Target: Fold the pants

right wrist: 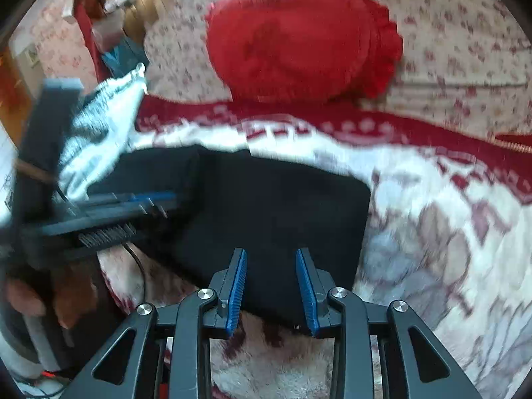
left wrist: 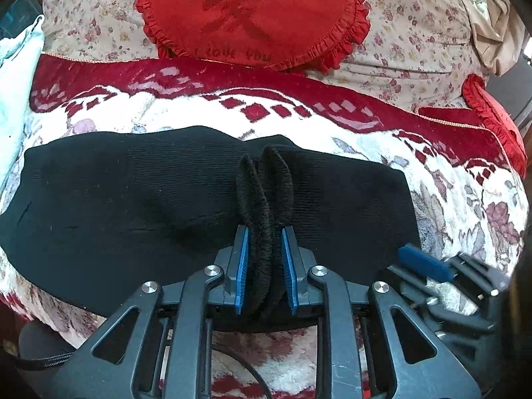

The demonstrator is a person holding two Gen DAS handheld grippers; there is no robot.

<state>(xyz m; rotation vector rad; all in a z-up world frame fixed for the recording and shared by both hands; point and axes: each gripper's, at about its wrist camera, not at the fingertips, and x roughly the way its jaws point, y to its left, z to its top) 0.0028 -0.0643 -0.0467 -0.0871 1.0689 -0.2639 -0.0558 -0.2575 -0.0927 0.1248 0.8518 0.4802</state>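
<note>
Black pants (left wrist: 133, 193) lie folded in a long band across a red-and-white plush blanket (left wrist: 449, 193). My left gripper (left wrist: 265, 231) is shut on two upright ridges of the pants' fleecy edge, which fill the gap between its blue pads. In the right wrist view the pants (right wrist: 282, 206) show a squared right end. My right gripper (right wrist: 271, 254) stands open just above their near edge, with only flat cloth below it. The left gripper (right wrist: 146, 199) shows blurred at the left there, and a blue pad of the right gripper (left wrist: 429, 264) shows at the lower right of the left wrist view.
A round red frilled cushion (left wrist: 252, 13) rests on a floral sheet (left wrist: 415, 26) behind the blanket. A second red cushion (left wrist: 492, 116) sits at the right edge. A pale blue-white garment (right wrist: 99, 126) lies left of the pants. A hand (right wrist: 26, 299) holds the left gripper.
</note>
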